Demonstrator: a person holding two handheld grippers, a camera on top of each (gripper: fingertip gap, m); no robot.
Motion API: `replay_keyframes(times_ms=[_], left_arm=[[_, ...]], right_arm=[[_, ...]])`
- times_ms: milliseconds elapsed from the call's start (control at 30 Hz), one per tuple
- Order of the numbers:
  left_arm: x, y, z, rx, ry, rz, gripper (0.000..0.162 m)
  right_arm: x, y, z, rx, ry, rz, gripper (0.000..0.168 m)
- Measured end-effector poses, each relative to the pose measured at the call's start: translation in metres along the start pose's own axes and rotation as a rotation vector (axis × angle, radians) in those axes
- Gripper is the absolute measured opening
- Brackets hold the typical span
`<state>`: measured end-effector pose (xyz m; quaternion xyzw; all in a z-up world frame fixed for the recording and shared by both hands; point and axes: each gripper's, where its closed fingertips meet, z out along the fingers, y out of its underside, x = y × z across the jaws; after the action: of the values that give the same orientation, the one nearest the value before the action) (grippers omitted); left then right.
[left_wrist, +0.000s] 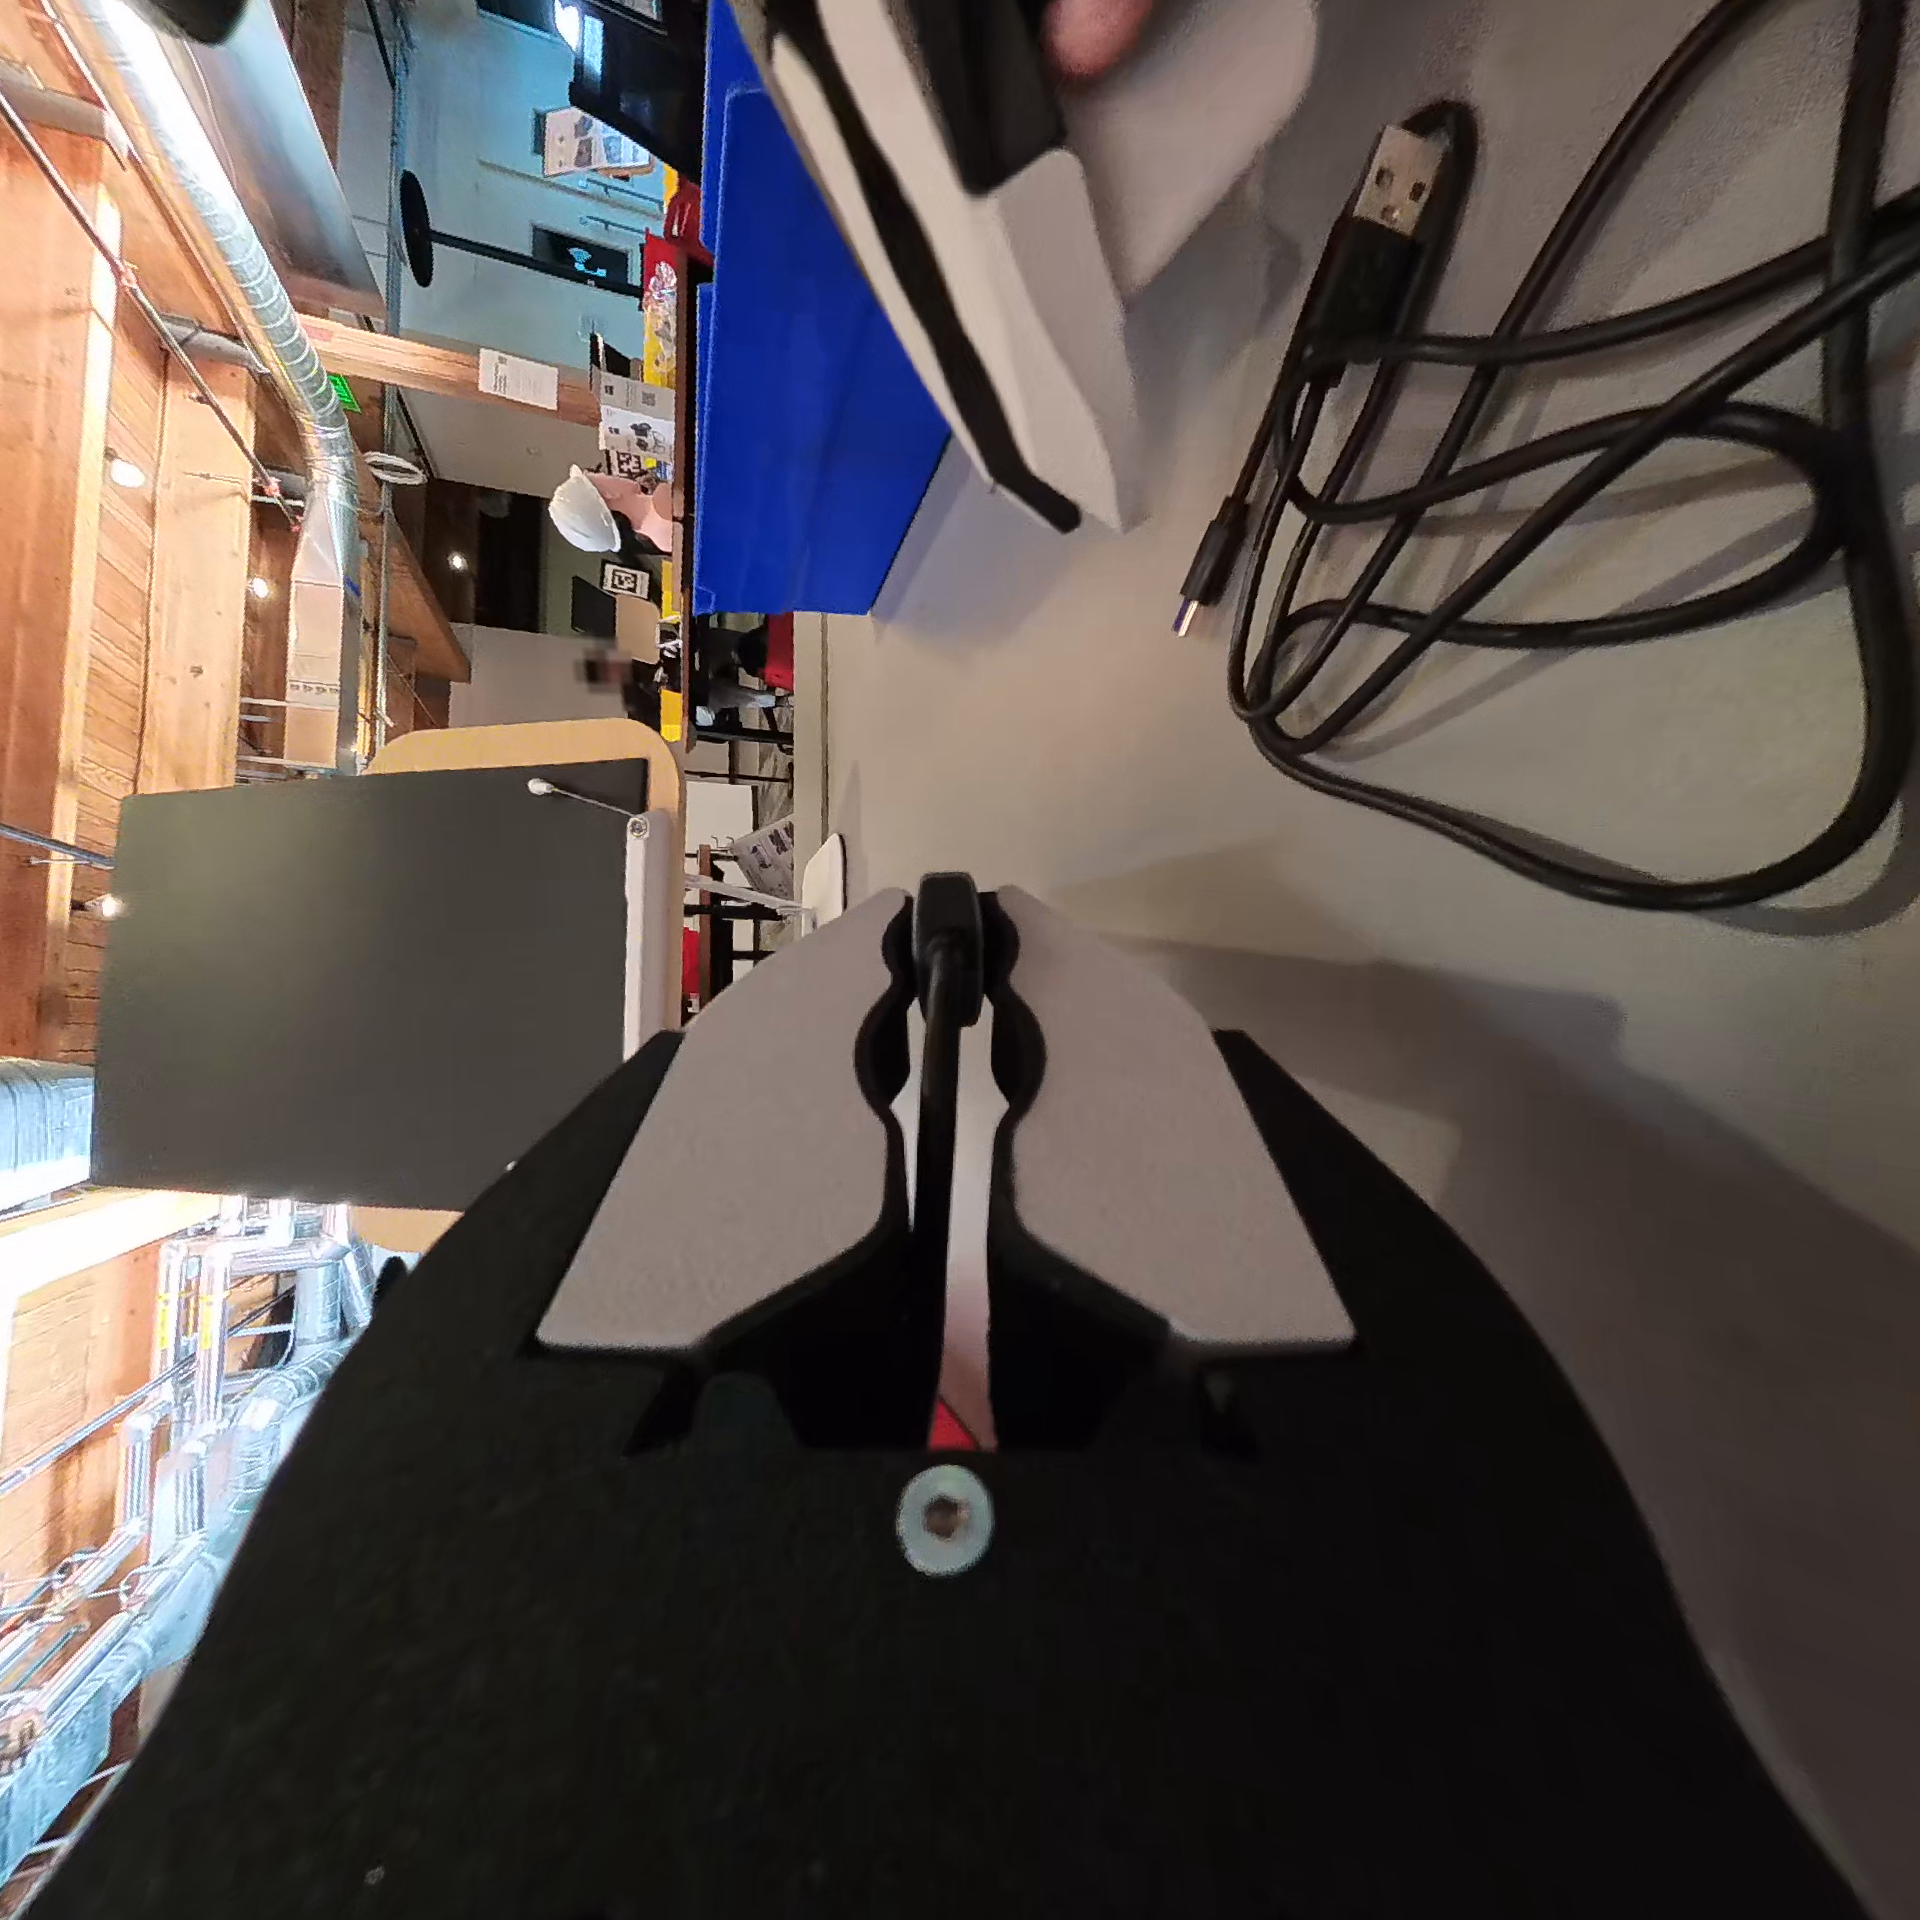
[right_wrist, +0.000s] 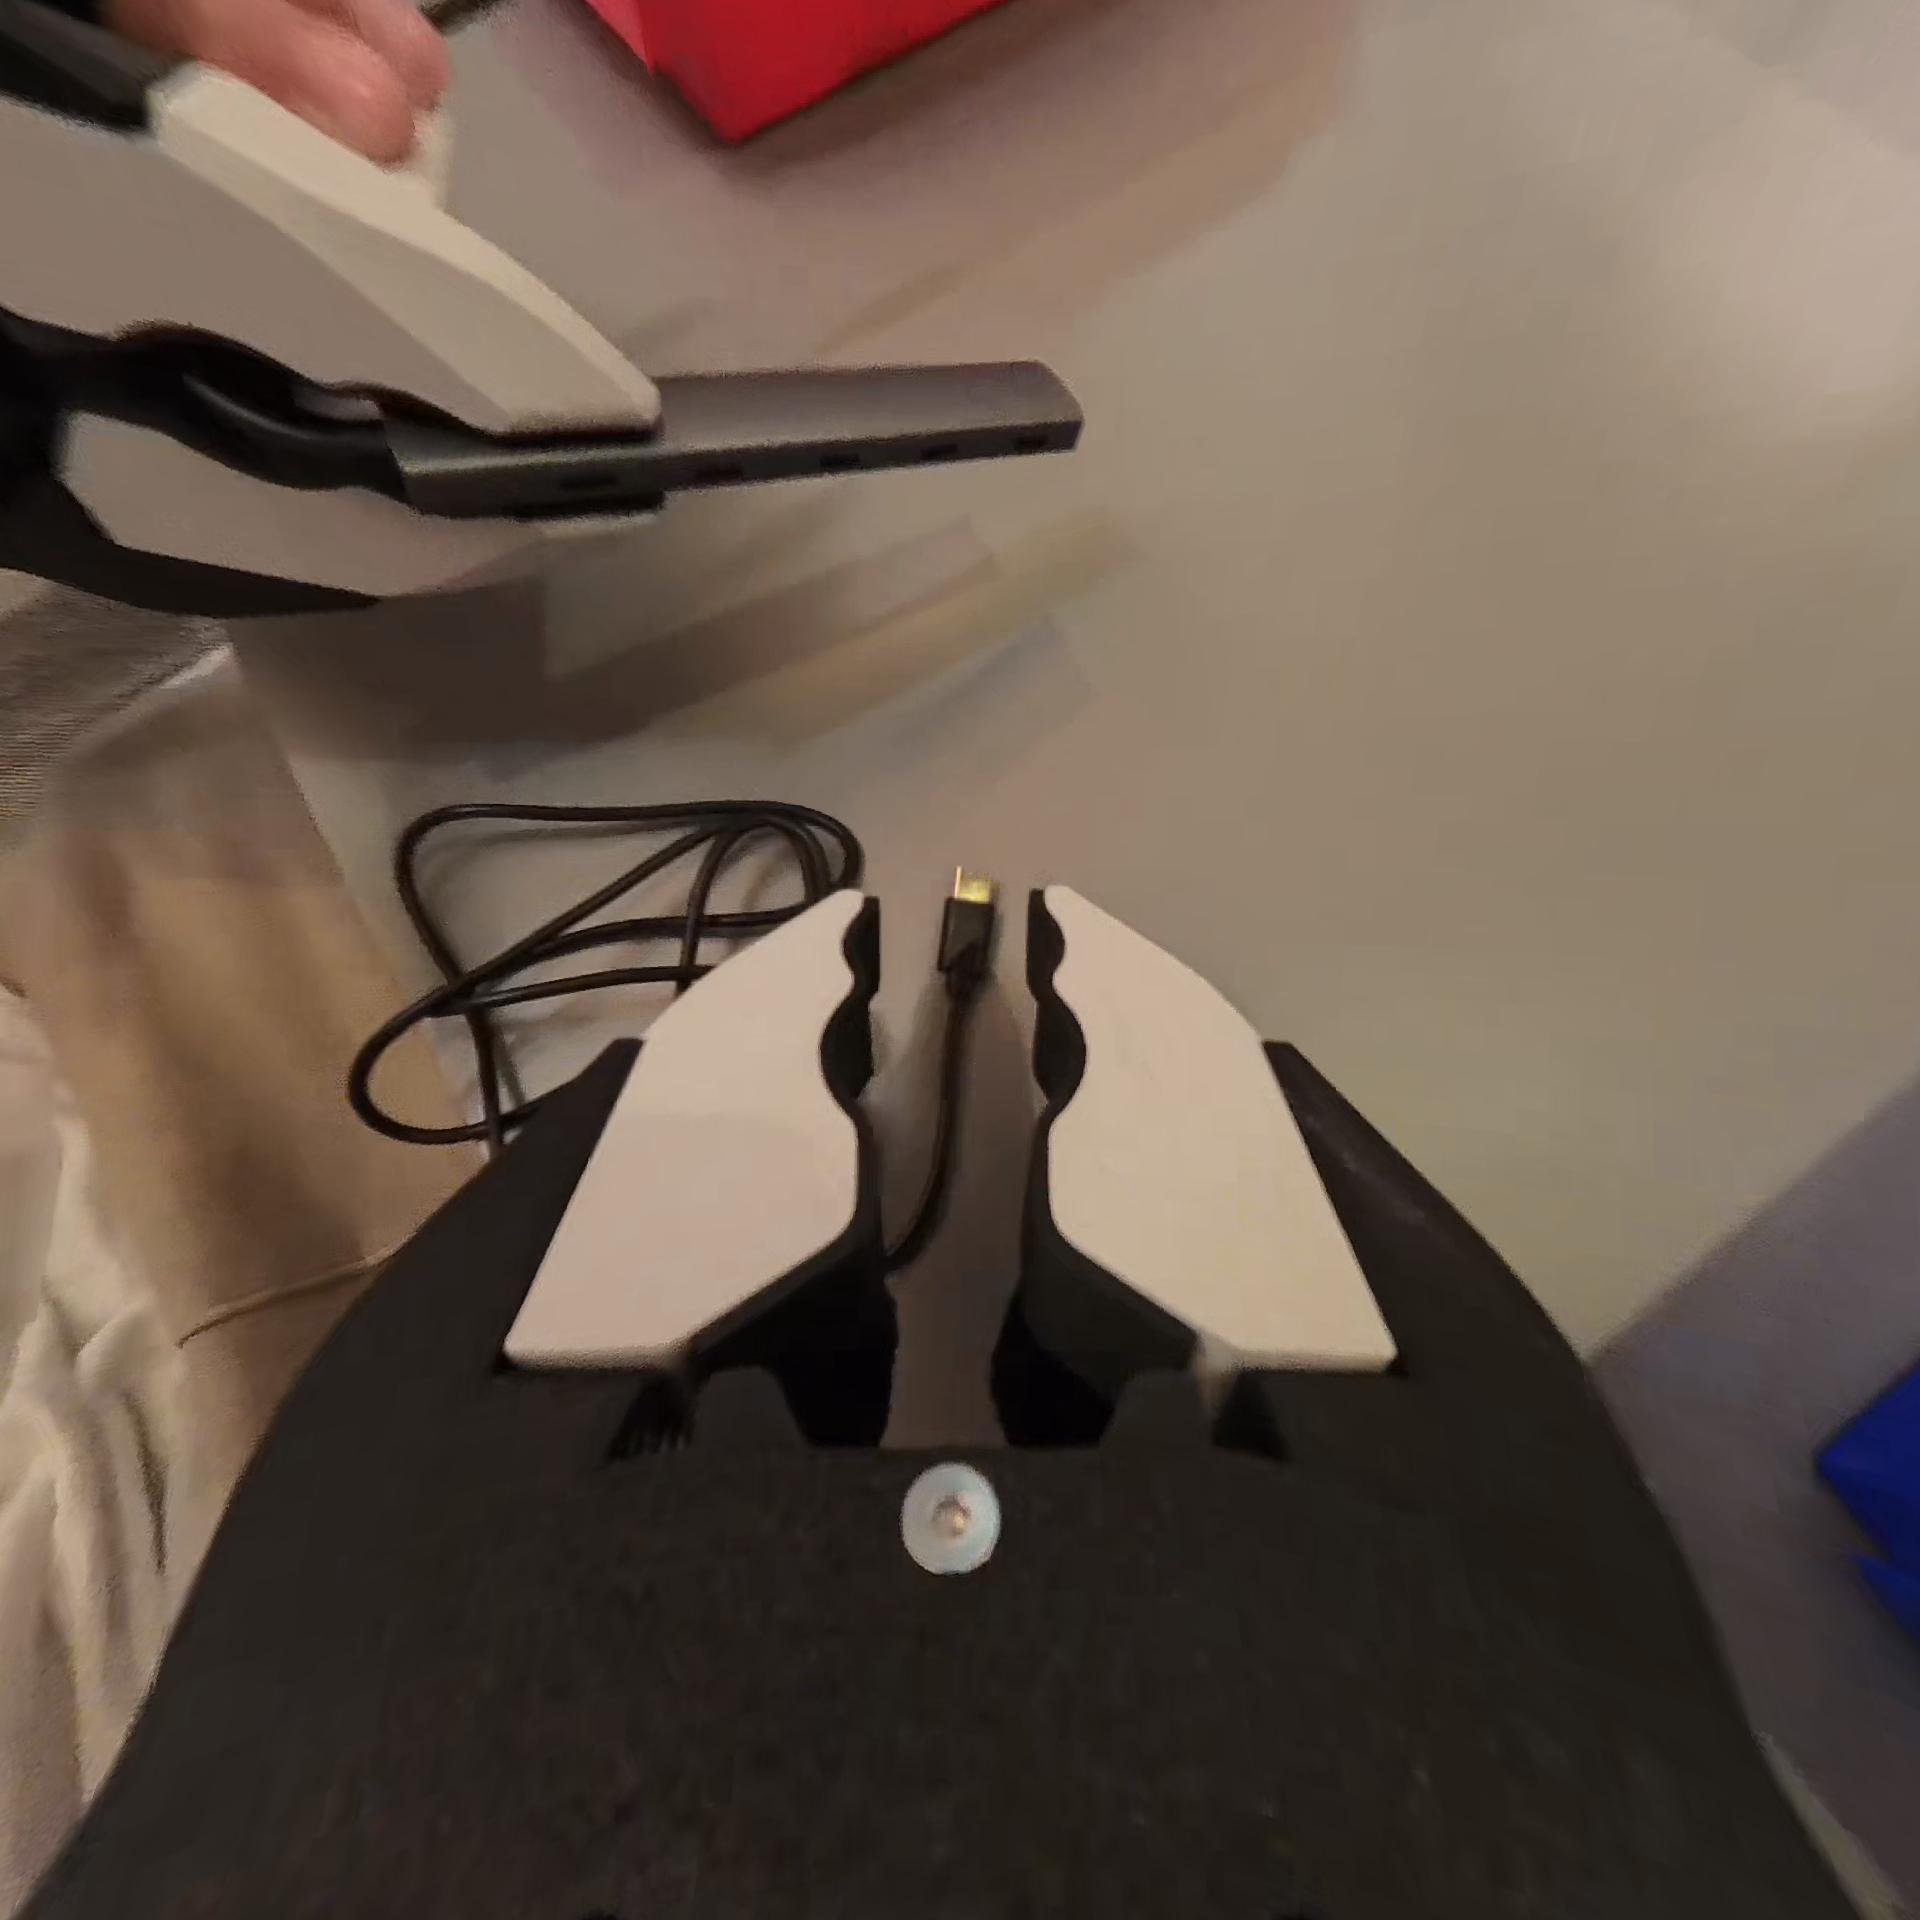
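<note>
the grey table (right_wrist: 1455, 520) bears a loose black cable (right_wrist: 582, 935). my left gripper (left_wrist: 948, 935) is clamped on a slim grey hub (right_wrist: 852, 436), stiff and light. my right gripper (right_wrist: 951, 914) stands apart around the cable's plug (right_wrist: 964, 930), a small rigid handhold; the cord looks floppy.

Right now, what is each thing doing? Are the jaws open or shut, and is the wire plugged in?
Left gripper: jaws shut on the dark grey flat port hub.
Dark grey flat port hub: held above the grey table, visible ports empty.
Right gripper: jaws open, one each side of the gold-tipped black plug.
Gold-tipped black plug: unplugged, lying on the table.
Thin black cable: loosely coiled on the table.
</note>
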<state>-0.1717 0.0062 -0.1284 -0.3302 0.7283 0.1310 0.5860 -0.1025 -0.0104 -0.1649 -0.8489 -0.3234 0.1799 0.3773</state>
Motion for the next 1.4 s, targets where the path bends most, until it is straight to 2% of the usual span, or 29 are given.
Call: replay_keyframes(times_ms=[67, 167, 233, 267, 467, 567, 667, 800, 967, 1400], left_arm=[[0.001, 0.001, -0.001, 0.001, 0.007, -0.005, 0.010], [0.003, 0.001, -0.002, 0.008, 0.016, -0.020, 0.010], [0.003, 0.000, -0.002, 0.017, 0.021, -0.037, 0.010], [0.004, -0.001, -0.002, 0.023, 0.026, -0.048, 0.010], [0.006, -0.009, 0.003, 0.050, 0.035, -0.037, 0.010], [0.003, -0.010, 0.004, 0.058, 0.017, -0.027, 0.010], [-0.003, -0.009, 0.003, 0.057, -0.012, -0.026, 0.010], [-0.008, -0.008, 0.004, 0.050, -0.025, -0.028, 0.010], [-0.010, -0.007, 0.002, 0.042, -0.047, -0.002, 0.010], [-0.005, -0.008, 0.002, 0.043, -0.031, 0.014, 0.010]], right_arm=[[0.003, 0.013, 0.005, -0.059, 0.078, 0.022, 0.026], [-0.001, 0.031, 0.009, -0.108, 0.093, 0.102, 0.026], [0.003, 0.033, 0.006, -0.096, 0.135, 0.121, 0.011], [0.001, 0.033, 0.006, -0.089, 0.122, 0.129, 0.004], [-0.004, 0.033, 0.006, -0.129, 0.023, 0.137, 0.003], [-0.006, 0.007, -0.008, -0.079, -0.045, 0.055, 0.002], [-0.014, -0.018, -0.021, -0.116, -0.099, -0.125, 0.002], [-0.032, -0.038, -0.017, -0.198, -0.225, -0.226, 0.003], [-0.040, -0.048, -0.011, -0.221, -0.273, -0.241, 0.002], [-0.037, -0.042, -0.006, -0.222, -0.253, -0.235, 0.003]])
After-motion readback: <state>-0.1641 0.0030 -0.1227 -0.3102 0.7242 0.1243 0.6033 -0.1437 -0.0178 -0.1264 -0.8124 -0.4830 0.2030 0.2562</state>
